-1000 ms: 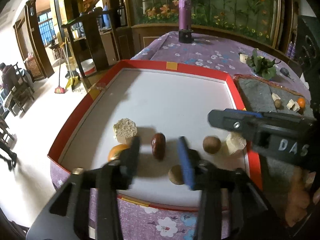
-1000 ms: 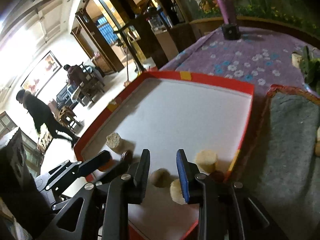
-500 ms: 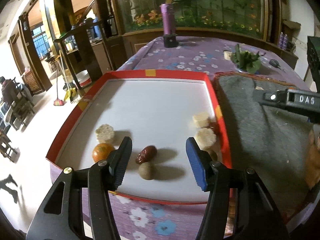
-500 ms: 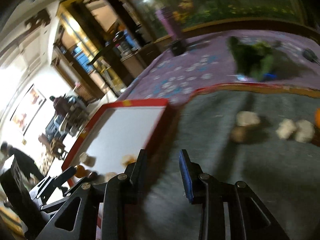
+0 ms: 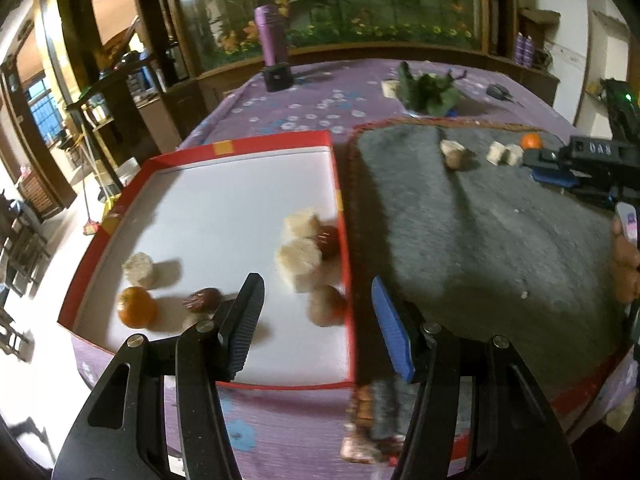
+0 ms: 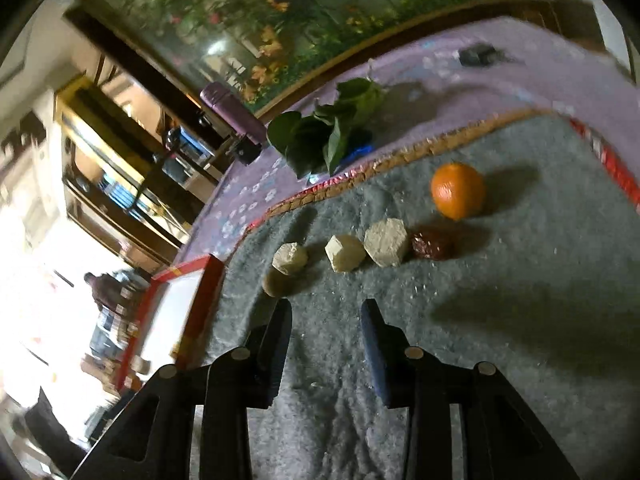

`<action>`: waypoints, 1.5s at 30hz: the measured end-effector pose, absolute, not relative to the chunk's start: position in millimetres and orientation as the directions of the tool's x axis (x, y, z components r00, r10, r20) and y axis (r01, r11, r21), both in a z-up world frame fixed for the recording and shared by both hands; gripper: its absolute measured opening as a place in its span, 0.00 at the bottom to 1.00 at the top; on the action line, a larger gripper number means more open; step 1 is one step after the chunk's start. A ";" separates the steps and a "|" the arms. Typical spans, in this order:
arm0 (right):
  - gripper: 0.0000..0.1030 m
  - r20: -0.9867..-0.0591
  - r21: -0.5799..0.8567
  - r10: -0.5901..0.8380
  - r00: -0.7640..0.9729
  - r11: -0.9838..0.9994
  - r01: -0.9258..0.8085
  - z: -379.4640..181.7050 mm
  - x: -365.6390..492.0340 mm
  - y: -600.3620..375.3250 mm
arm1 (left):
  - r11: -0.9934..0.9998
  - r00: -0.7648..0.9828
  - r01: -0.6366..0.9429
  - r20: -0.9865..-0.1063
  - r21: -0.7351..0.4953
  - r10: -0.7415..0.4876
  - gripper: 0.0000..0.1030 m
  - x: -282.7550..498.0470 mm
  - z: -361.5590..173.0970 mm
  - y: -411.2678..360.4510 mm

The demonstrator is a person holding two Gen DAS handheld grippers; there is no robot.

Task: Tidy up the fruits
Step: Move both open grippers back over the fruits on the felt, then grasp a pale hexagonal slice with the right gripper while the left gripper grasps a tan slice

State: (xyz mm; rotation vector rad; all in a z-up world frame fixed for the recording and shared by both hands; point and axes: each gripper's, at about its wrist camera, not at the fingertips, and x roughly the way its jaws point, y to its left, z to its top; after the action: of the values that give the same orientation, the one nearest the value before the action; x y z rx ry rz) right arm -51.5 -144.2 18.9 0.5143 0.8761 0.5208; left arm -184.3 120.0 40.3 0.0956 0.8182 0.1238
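Fruit is divided between two places on the purple flowered counter [image 5: 304,108]. In the shallow red-rimmed white tray [image 5: 240,144] lie a small orange [image 5: 136,306], a dark red date [image 5: 202,300], pale corn-cob pieces [image 5: 298,258] and a round brown fruit [image 5: 326,305]. The cluster against the tray's right wall looks like a sorted group, judging by its tight packing.

On the grey felt mat [image 6: 500,320] a row is seen: a second orange [image 6: 457,190], a wrinkled red date [image 6: 430,245], three pale cob chunks [image 6: 386,242] and a brown round fruit [image 6: 276,282], presumably awaiting transfer.

The left gripper [image 5: 316,322] hangs above the tray's near right corner, jaws released and empty. The right gripper [image 6: 325,344] is aimed at the mat's row; its jaws have just been opening, with nothing between them.

Green leaves [image 6: 320,136] and a purple flask [image 5: 273,34] stand well behind. The tray's raised wall lies between mat and tray, so pieces would have to be lifted over it.
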 end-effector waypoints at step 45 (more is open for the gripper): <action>0.27 -0.470 0.699 0.665 0.581 0.682 -0.215 27.9 9.3 -204.5 | 0.988 0.673 0.144 -0.738 0.064 -0.051 0.55 -81.2 70.0 21.3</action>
State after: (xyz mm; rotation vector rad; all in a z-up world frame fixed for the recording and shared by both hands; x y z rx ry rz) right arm 9.3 -204.5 27.9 0.6345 0.7934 0.5564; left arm -81.2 21.3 70.0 0.1200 0.8259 -0.1098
